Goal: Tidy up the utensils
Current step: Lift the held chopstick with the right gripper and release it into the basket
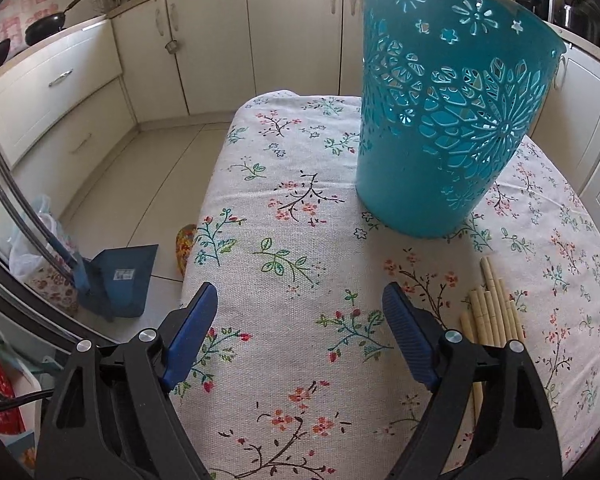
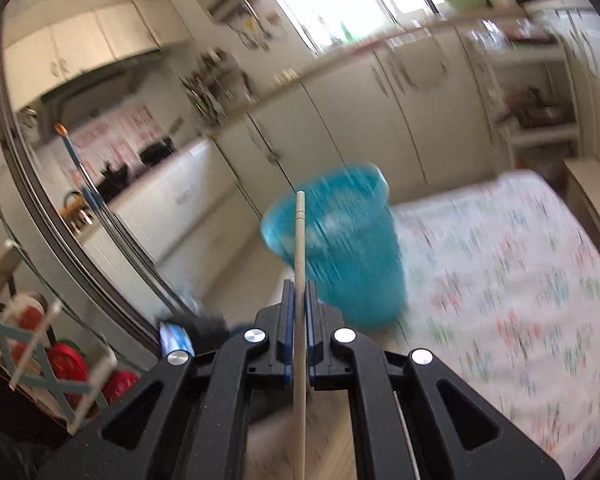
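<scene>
A teal perforated plastic basket stands upright on the floral tablecloth. Several pale wooden chopsticks lie in a bundle on the cloth, just right of my left gripper's right finger. My left gripper is open and empty, low over the cloth in front of the basket. In the right wrist view, my right gripper is shut on one wooden chopstick, which points forward toward the blurred teal basket. The gripper is held above the table, short of the basket.
Cream kitchen cabinets line the back. A blue dustpan and a plastic bag sit on the floor left of the table. Black pans rest on the left counter. The table's left edge drops to tiled floor.
</scene>
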Action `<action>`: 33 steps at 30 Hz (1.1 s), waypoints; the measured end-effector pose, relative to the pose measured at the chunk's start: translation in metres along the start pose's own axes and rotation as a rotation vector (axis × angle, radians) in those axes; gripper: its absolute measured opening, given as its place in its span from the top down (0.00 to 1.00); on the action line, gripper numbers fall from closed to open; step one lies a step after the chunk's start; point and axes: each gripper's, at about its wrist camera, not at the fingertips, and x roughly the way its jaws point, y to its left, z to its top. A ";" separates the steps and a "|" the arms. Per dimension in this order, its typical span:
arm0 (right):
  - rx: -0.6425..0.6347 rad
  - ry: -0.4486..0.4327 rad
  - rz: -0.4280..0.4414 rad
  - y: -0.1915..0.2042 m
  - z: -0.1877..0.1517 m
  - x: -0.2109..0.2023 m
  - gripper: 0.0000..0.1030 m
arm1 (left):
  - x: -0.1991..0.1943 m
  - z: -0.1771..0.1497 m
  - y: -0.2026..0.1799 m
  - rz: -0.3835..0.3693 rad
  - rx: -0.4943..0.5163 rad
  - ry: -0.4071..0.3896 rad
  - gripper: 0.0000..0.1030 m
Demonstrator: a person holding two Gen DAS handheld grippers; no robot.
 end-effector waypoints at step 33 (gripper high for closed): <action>-0.188 -0.032 -0.165 0.017 0.001 0.031 0.92 | 0.001 0.001 0.013 -0.028 -0.078 -0.011 0.22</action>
